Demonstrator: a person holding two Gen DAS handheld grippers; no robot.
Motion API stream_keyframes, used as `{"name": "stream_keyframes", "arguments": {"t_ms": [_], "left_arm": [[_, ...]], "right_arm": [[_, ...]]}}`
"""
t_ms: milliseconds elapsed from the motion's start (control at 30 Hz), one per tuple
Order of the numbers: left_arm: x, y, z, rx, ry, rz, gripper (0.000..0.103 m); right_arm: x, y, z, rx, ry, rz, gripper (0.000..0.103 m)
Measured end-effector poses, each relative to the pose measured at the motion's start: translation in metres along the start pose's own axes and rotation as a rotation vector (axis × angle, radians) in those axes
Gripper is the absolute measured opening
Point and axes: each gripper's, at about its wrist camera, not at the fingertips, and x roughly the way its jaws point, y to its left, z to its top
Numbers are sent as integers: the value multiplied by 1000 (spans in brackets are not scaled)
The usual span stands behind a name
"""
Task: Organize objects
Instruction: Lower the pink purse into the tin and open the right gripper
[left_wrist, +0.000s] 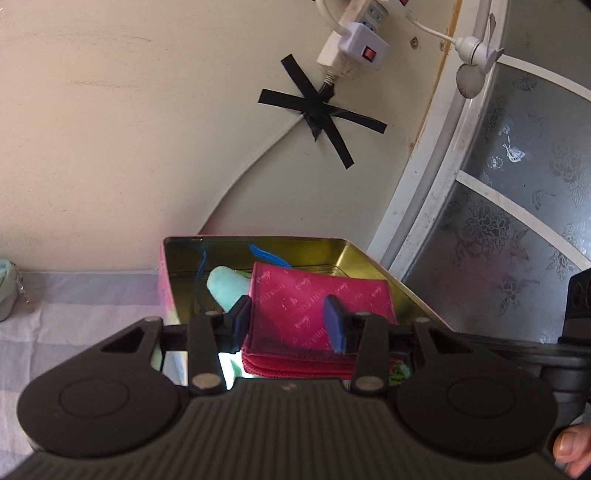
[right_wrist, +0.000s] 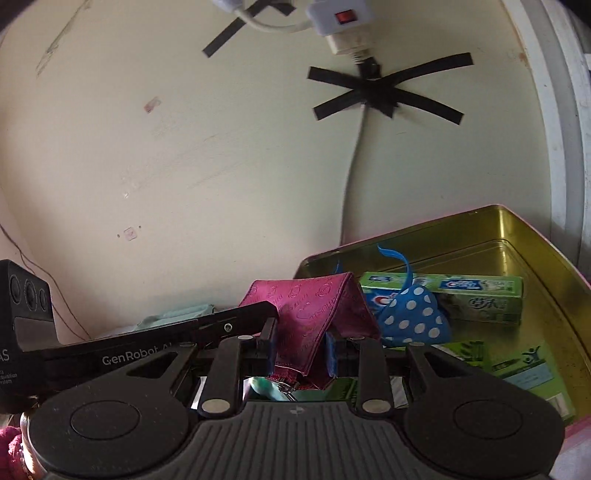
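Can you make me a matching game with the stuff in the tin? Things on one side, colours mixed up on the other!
Things:
1. wallet
2. toothpaste box
3. spotted pouch
4. inside of the tin

Colours:
A. blue with white dots
B. gold
C. pink
D. green

Pairs: 1-C, 2-D, 3-A, 4-B

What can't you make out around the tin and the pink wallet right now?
- Left view: the pink wallet hides the tin floor; the left gripper body hides its near edge.
- Right view: right gripper pinches the wallet; the polka-dot pouch covers part of the toothpaste box.
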Motion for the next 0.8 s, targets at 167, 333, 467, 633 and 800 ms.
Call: {"name": "stream_keyframes", "arguments": {"t_ms": [167,333,467,633,800], "left_arm": [[26,-15,8,63,-6,83,54],[23,-21,1,133,-17,155,67],[3,-24,-8,206,-44,175,67],[-31,-20,-13,231,-75,188,69],[-65,-8,-20,258,-102,236,71]], "right_arm": [[7,-32,18,16,-22,-47,23],[27,-51,31,-54,-17,-259,29],[27,-48,29,-121,-31,-308,34],[15,-30,21,-169,-44,-313,34],[4,1,15,-221,-45,-296,34]]}}
